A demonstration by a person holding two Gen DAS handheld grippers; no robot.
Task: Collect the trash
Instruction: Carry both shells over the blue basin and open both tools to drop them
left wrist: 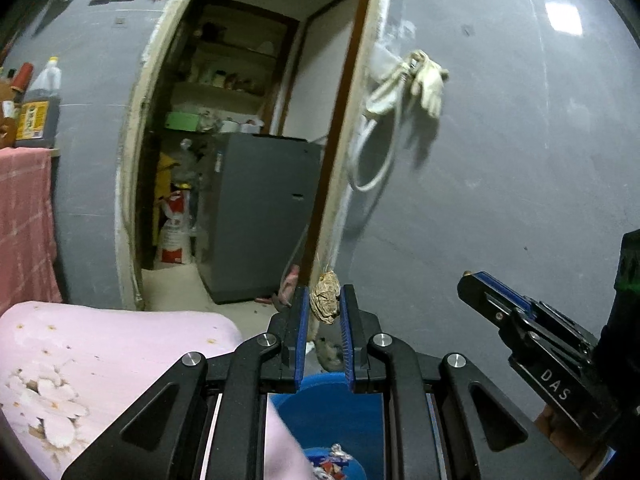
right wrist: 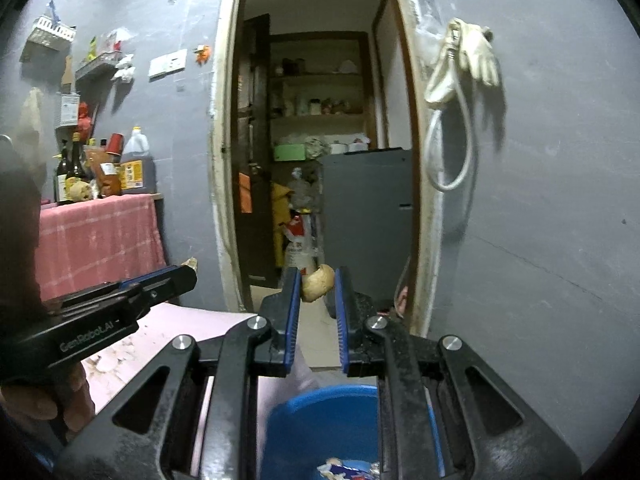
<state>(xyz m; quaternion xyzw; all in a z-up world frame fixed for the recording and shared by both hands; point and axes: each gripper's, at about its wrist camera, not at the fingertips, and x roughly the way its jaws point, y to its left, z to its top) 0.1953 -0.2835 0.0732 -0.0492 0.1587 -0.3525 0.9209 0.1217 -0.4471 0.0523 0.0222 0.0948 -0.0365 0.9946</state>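
We're inside a lived-in home, at the edge of a kitchen corner: oil and sauce bottles [right wrist: 100, 168] crowd a counter draped in a pink checked cloth [right wrist: 100, 236], with small wire racks [right wrist: 48, 38] fixed on the grey wall [right wrist: 540, 240] above. Straight ahead an open doorway [right wrist: 320, 140] gives onto a storeroom, its shelves [right wrist: 316, 116] packed with jars, a grey appliance [right wrist: 368, 220] and a printed sack [left wrist: 174, 232] on the floor, while work gloves [right wrist: 476, 56] hang beside the frame

1. The blue bucket [left wrist: 332, 400] is mostly hidden behind the left gripper's linkage and cut by the bottom edge.
2. Wrappers [right wrist: 348, 470] inside it are cropped.
3. Shelf items [right wrist: 316, 106] are blurred, possibly jars.
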